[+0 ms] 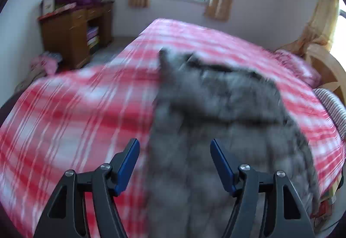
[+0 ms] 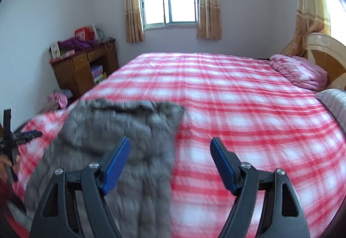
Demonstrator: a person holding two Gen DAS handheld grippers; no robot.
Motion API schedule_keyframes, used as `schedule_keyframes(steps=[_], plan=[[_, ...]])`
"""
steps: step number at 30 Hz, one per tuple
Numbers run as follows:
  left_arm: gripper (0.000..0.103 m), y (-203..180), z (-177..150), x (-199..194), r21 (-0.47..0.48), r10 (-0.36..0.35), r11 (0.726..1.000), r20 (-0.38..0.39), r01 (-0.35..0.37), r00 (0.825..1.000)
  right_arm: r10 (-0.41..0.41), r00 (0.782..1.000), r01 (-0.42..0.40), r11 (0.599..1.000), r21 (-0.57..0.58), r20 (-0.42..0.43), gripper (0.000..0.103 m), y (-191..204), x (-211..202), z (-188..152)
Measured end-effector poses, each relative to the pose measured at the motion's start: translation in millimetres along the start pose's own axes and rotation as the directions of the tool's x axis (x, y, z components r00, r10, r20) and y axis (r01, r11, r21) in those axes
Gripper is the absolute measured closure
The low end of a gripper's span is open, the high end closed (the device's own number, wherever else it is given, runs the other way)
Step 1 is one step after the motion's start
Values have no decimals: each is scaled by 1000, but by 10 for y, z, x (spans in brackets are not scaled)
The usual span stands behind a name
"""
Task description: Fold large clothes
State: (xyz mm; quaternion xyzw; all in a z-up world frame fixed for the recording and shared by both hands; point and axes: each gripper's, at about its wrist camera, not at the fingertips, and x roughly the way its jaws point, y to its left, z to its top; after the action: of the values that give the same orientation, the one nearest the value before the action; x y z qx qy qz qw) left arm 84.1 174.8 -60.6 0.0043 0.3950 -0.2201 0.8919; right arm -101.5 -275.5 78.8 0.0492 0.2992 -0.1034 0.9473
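Note:
A grey quilted garment (image 1: 220,121) lies spread on the red and white checked bed (image 1: 75,108), blurred by motion. My left gripper (image 1: 174,145) is open and empty, hovering over the garment's near left edge. In the right wrist view the garment (image 2: 121,130) lies at the near left of the bed (image 2: 248,119). My right gripper (image 2: 170,144) is open and empty above the garment's right edge. The left gripper (image 2: 28,135) shows at the far left of that view, held by a hand.
A wooden desk (image 2: 86,69) with bags and boxes stands against the left wall. A folded pink blanket (image 2: 300,71) and a striped pillow (image 2: 333,104) lie by the wooden headboard (image 2: 324,50) at the right. Curtained windows (image 2: 169,0) are in the far wall.

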Motion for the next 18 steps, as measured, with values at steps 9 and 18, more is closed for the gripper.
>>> schedule_keyframes(steps=[9, 18], plan=[[35, 198, -1095, -186, -150, -37, 989, -131, 17, 991, 54, 962, -47, 998, 31, -266, 14, 150, -33, -1263], [35, 28, -1463, -244, -100, -73, 993, -158, 58, 985, 146, 912, -83, 981, 176, -384, 25, 130, 291, -1930]])
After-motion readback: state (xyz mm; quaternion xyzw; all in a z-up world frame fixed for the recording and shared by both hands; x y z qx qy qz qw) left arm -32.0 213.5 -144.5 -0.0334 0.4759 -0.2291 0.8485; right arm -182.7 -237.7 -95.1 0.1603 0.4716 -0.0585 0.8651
